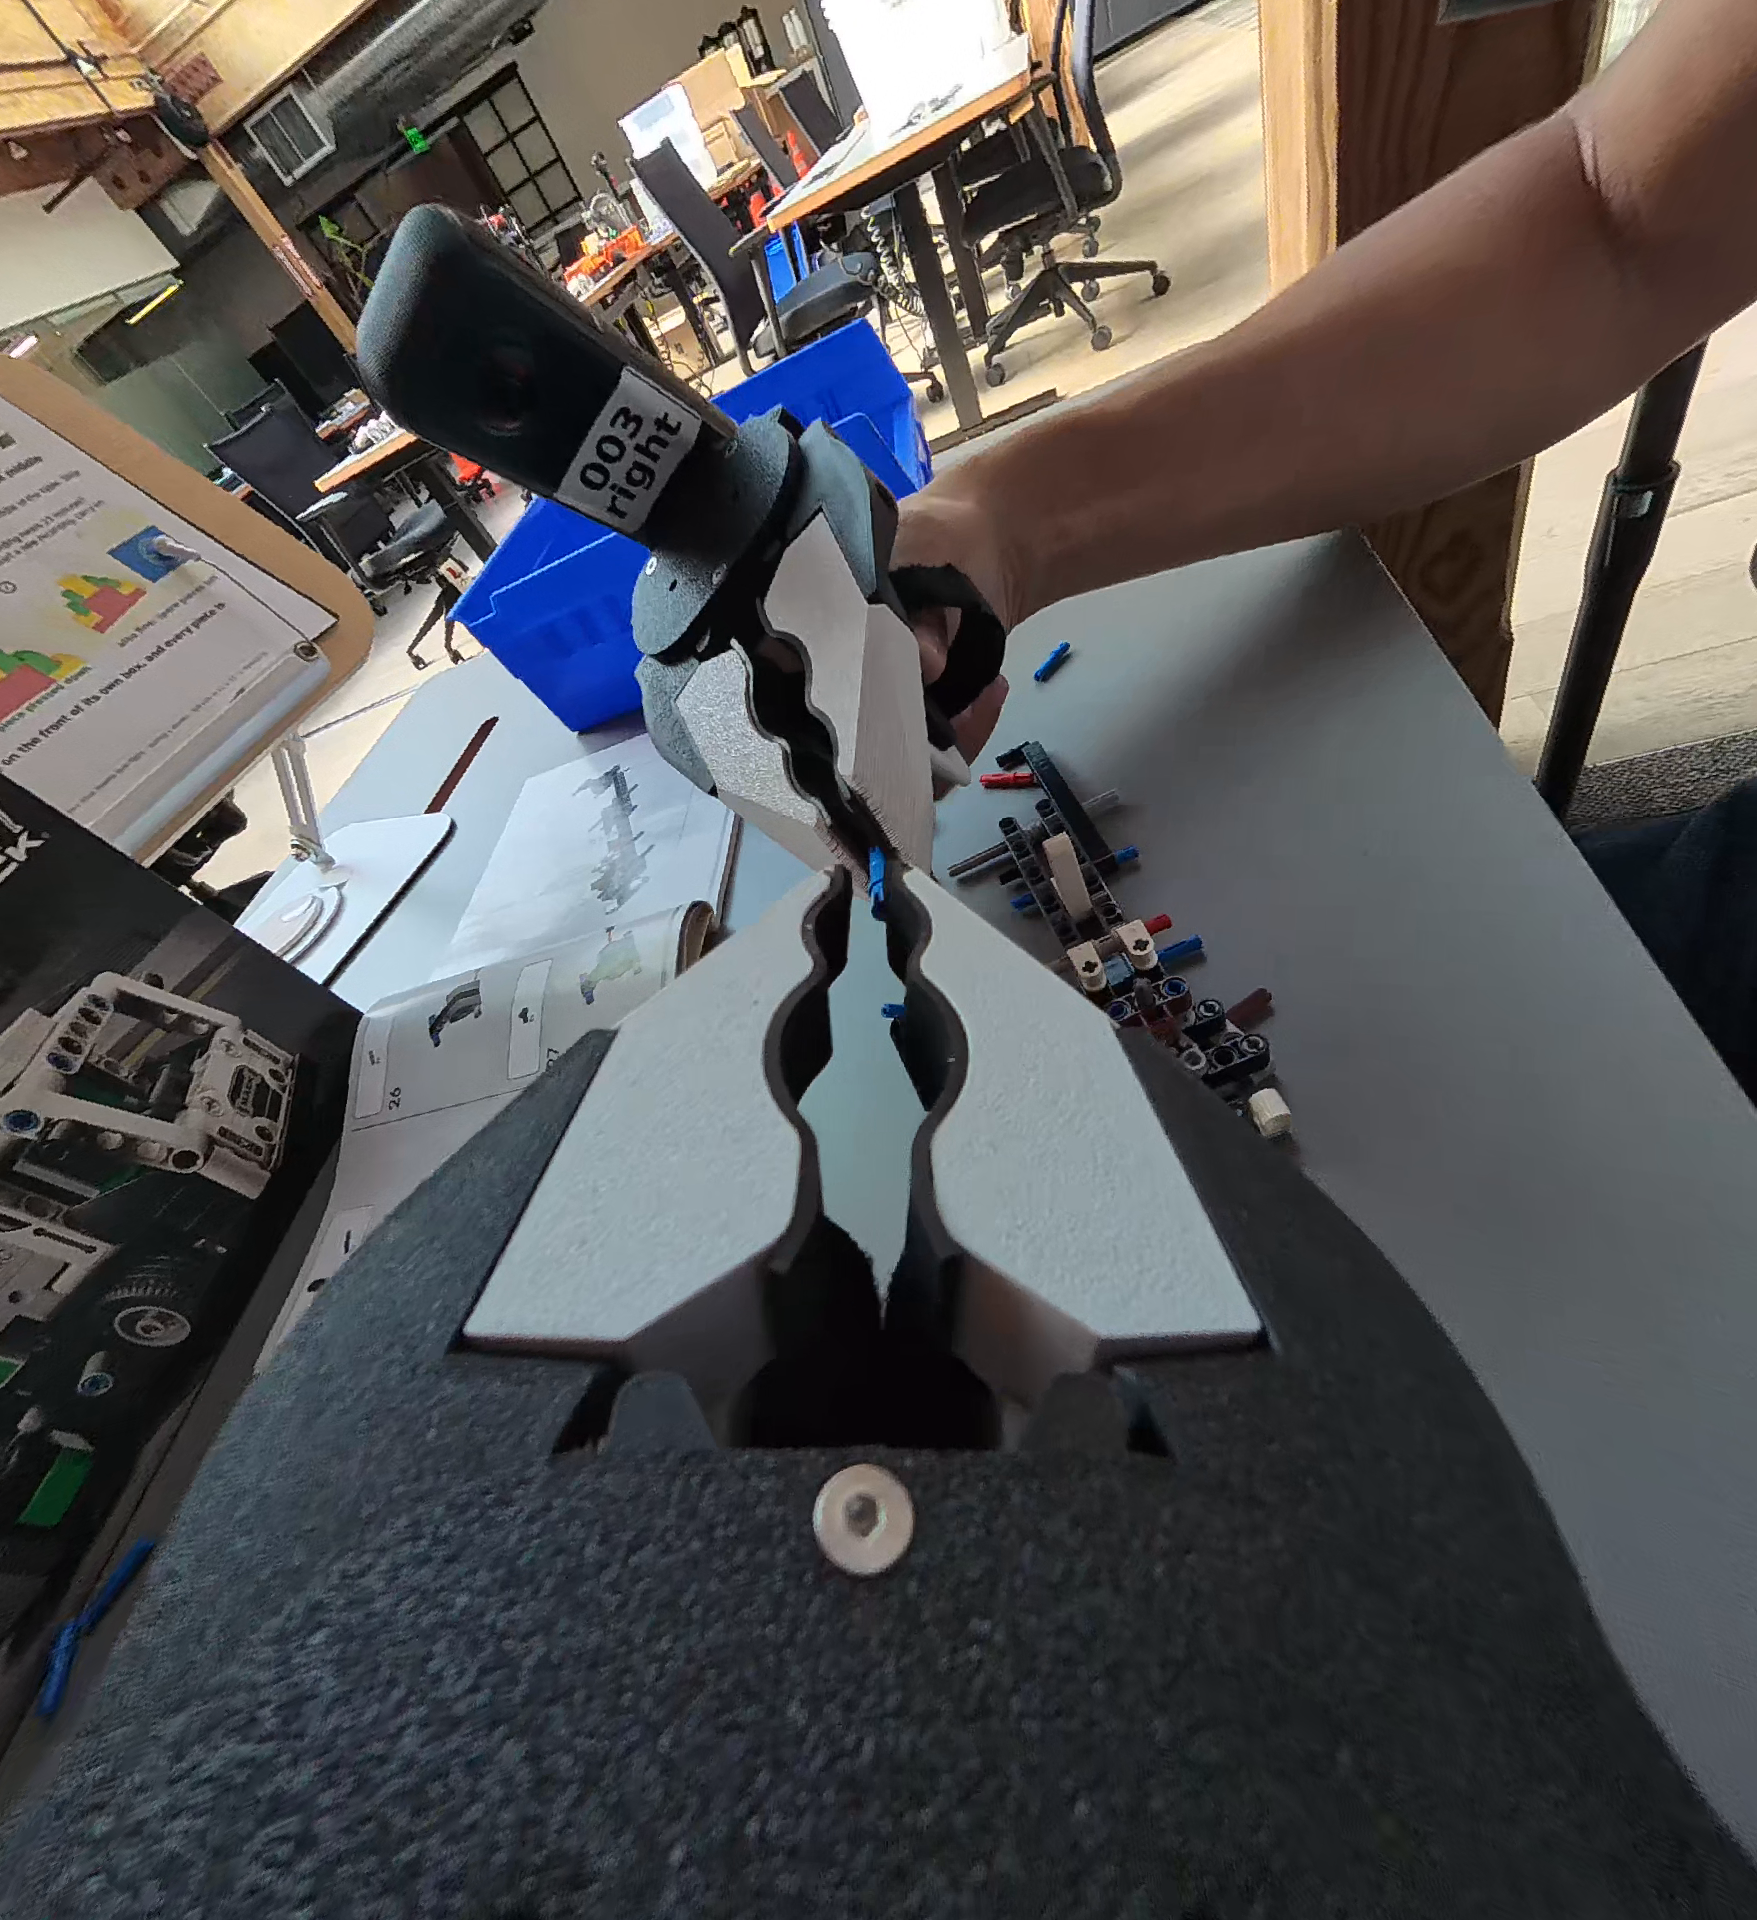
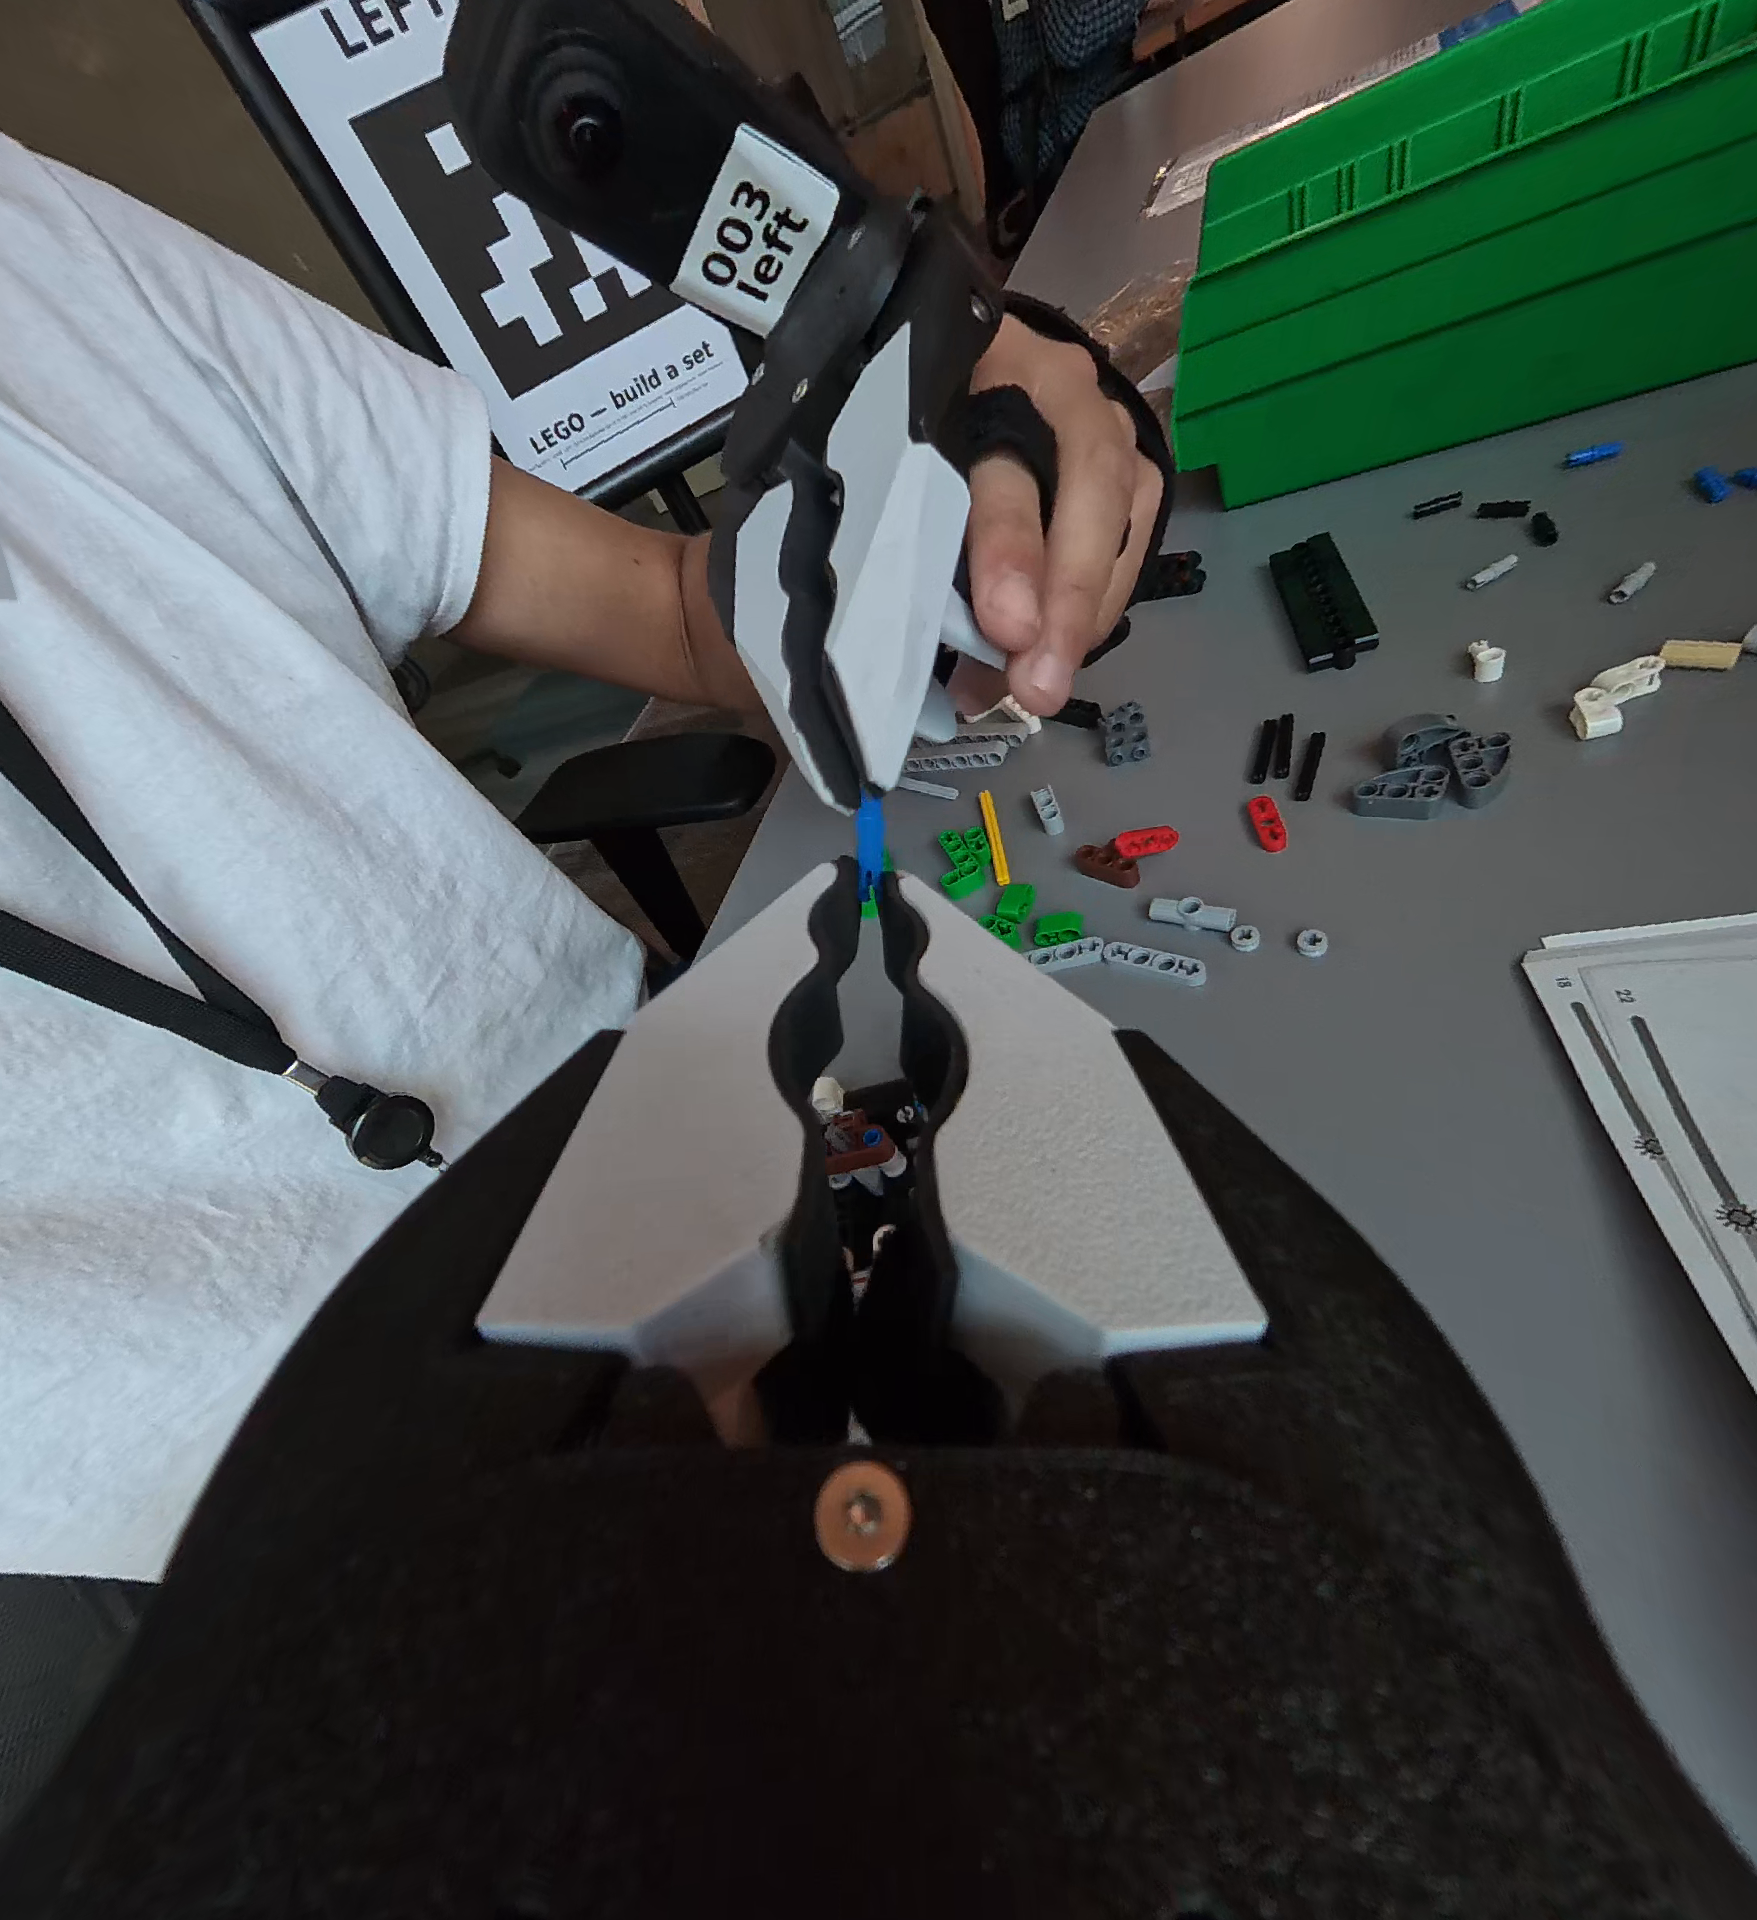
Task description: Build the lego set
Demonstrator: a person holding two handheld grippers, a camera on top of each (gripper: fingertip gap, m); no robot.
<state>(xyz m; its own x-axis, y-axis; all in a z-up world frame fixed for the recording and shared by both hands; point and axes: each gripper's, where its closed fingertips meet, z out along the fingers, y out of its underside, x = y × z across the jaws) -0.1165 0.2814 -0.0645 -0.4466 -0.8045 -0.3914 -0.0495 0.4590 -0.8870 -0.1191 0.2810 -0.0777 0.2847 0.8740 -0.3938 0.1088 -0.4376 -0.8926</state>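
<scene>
Right wrist view: right gripper (image 2: 866, 881) pinched on lower end of blue pin (image 2: 868, 837), left gripper (image 2: 858, 781) nipping its upper end, both nearly closed, tip to tip above grey worktop (image 2: 1476, 1039). Loose bricks (image 2: 1061, 894) scattered beyond, green bin (image 2: 1497, 260) behind. Left wrist view: part-built black frame (image 1: 1113, 935) just right of the grippers, open manual (image 1: 562, 914) left

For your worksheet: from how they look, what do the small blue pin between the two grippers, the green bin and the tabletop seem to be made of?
Blue pin: likely hard moulded plastic, with uniform bright colour and crisp edges.
Green bin: probably moulded plastic too, with ribbed walls and a slight sheen.
Tabletop: a smooth matte grey surface, perhaps laminate; what lies beneath cannot be told.
</scene>
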